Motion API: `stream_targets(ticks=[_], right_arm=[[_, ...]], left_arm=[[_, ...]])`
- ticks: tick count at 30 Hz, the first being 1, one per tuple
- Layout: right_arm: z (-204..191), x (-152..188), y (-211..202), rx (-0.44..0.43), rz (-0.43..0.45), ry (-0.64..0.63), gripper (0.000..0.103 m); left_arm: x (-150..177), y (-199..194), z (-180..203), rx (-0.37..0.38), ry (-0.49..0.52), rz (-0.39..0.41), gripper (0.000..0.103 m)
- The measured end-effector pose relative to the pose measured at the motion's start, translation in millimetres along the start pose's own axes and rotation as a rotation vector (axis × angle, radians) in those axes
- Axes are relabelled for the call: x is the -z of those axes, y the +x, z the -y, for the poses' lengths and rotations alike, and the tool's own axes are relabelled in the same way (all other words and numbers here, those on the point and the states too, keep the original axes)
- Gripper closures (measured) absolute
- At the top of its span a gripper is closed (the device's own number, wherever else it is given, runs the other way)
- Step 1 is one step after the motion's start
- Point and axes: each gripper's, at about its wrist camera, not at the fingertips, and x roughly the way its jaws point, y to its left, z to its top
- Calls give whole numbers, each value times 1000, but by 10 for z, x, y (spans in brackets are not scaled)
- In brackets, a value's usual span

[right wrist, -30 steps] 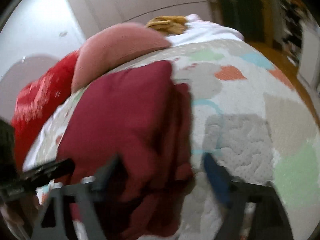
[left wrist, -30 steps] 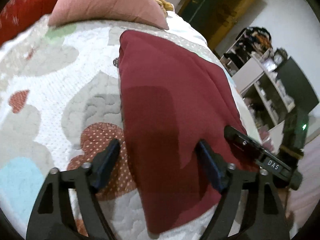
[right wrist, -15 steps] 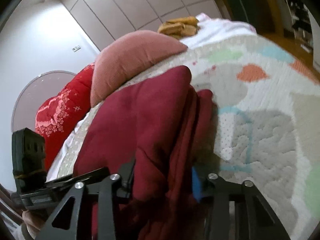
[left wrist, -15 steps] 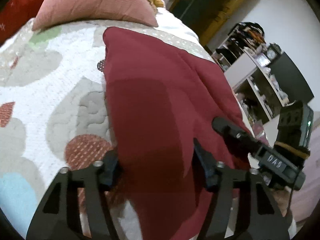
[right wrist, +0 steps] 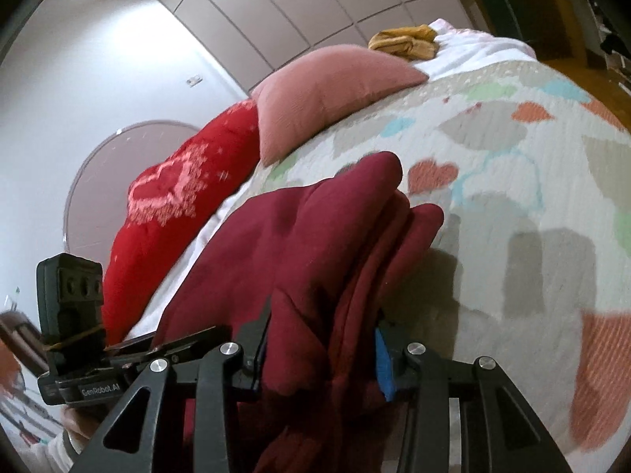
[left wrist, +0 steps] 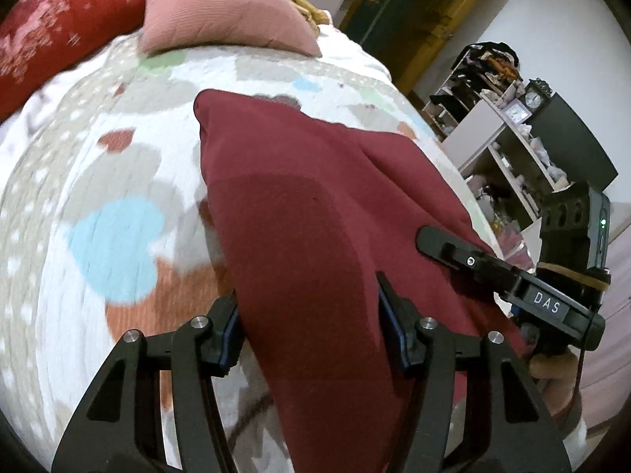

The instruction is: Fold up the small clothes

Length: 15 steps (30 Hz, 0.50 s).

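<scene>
White capitals reading "DAS" stand on a small dark plate [left wrist: 546, 302] set into the side of the black right hand-held gripper [left wrist: 508, 276], seen from the left wrist view where it reaches in across the dark red cloth. From the right wrist view, pale lettering "GenRobot.AI" runs along the flat black side [right wrist: 98, 390] of the left hand-held gripper's body [right wrist: 79, 354], just under the boxy black camera block strapped on with a rubber band. On the white shelf unit across the room stand two small clock faces [left wrist: 532, 99], but their numerals are too small to read.
</scene>
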Motion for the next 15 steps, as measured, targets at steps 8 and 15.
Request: stream_targets(ticks=[8,15], right_arm=[[-26,294,157,143,-66,-67,53],[-257,316,-230,254,10,-152,49]], left_arm=[[305,146,-29,-60,-3,-5,38],[314,18,5,-110,14,-1,34]])
